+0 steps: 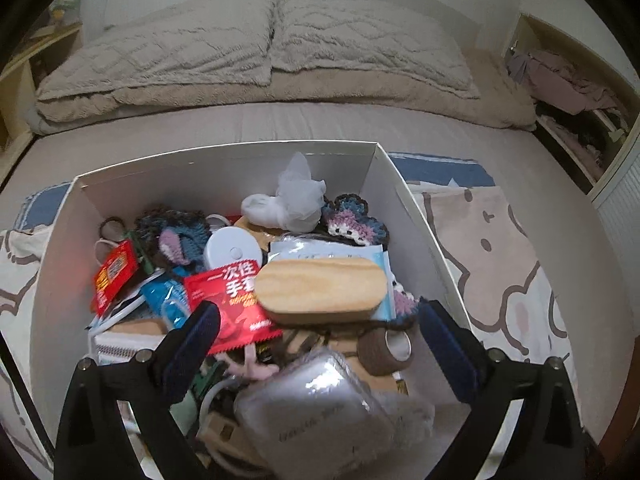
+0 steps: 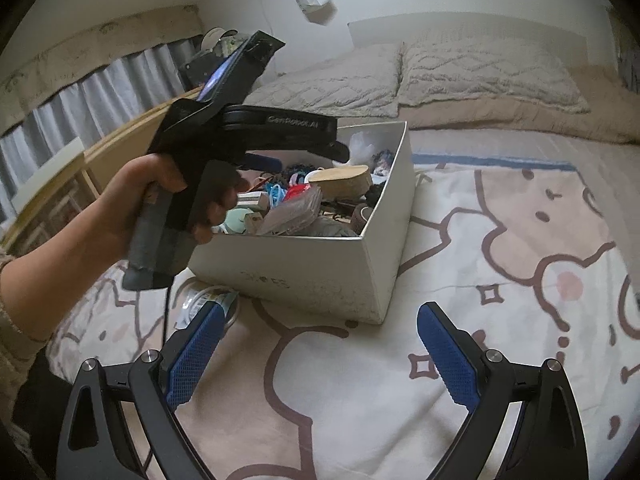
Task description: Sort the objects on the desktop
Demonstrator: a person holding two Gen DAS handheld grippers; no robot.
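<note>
Hand-held gripper [image 1: 320,332] above cluttered box [image 1: 224,164]

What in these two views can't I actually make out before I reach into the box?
- Bottom of the white box, left wrist view: buried under the pile.
- Clear pouch, left wrist view: blurred, label unreadable.
- Notebook, left wrist view: mostly hidden behind a left gripper finger.
- Box's near-left contents, right wrist view: blocked by the hand.
- Packet, right wrist view: behind a right gripper finger.
</note>
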